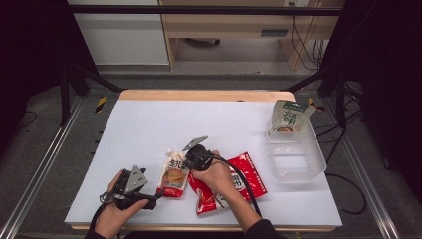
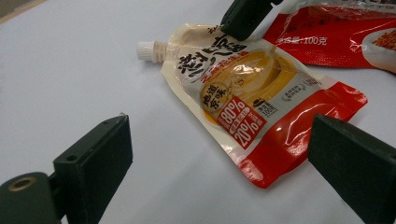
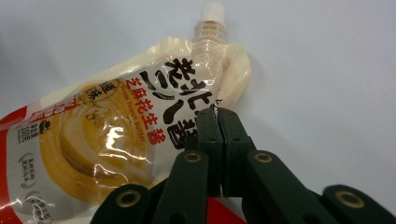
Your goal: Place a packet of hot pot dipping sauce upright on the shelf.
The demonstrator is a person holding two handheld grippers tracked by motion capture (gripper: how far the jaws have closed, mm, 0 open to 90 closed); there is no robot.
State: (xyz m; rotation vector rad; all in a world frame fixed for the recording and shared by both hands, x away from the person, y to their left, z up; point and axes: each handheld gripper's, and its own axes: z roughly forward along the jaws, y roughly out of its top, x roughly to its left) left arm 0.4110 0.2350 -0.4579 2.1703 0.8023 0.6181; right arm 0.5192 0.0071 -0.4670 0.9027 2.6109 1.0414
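Surface: white matte tabletop [image 1: 149,129] with a pale wood far edge, set inside a dark metal frame; grey floor and light wood furniture beyond.

Item 1, spouted sauce pouch [image 1: 173,174]: flat, glossy, flexible film, cream above and red at the base, printed with a golden swirl and dark characters. It lies face up near the front of the table, just left of centre. Long axis runs front to back; the white ribbed screw cap [image 3: 211,11] points away from the person, the red bottom toward them.

Item 2, red foil packet [image 1: 246,181]: flat, crinkled, shiny, lying just right of the pouch, partly under the right hand.

Item 3, clear plastic bin [image 1: 294,159]: rectangular, rounded corners, at the right side of the table, with a green-and-white pouch [image 1: 289,115] standing at its far end.

Left gripper [image 1: 158,193]: jaws spread wide, holding nothing, just beside the pouch's red base.

Right gripper [image 3: 217,122]: jaws pressed together at the pouch's upper edge beside the spout; whether film is pinched between them cannot be told.
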